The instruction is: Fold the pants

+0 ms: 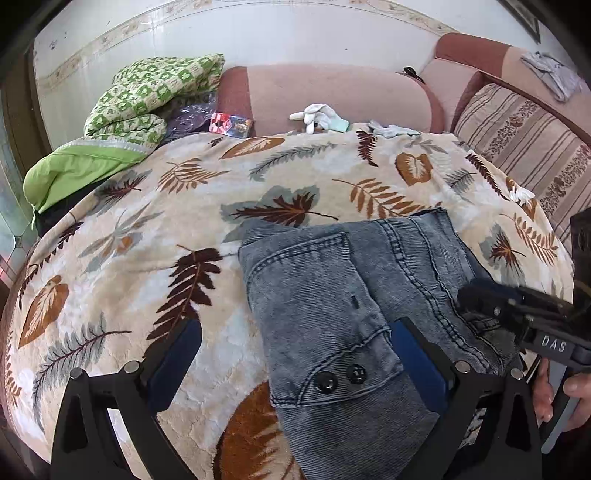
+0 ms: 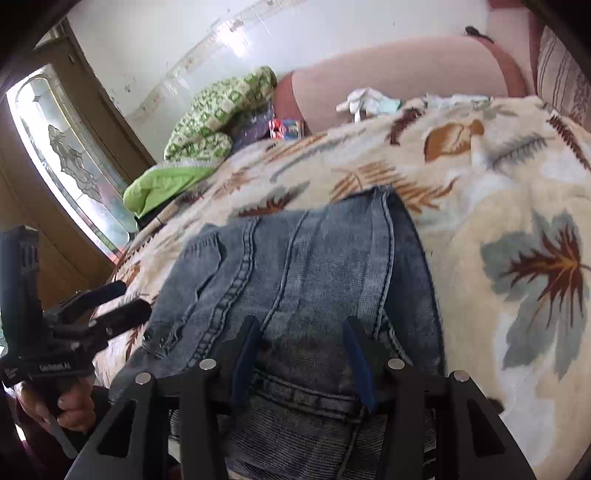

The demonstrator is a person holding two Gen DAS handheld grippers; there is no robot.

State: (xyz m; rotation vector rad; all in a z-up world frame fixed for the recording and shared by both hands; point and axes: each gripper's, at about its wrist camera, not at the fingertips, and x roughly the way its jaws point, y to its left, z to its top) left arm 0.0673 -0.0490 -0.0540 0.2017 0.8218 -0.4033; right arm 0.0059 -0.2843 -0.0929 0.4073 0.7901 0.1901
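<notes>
The jeans lie folded into a block on the leaf-print blanket, near its front edge. The left gripper stands wide apart over their left side, pinching nothing. The right gripper is half open above the jeans' near end; whether its pads touch the denim I cannot tell. Behind the blanket: pink sofa back, white wall, green quilt, gloves. A striped cushion lies right of the blanket; a glass-panelled door stands to the left.

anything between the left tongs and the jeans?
Nothing visible. The left tongs stand open right over the folded jeans, one finger above the denim, the other over the leaf-print blanket.
</notes>
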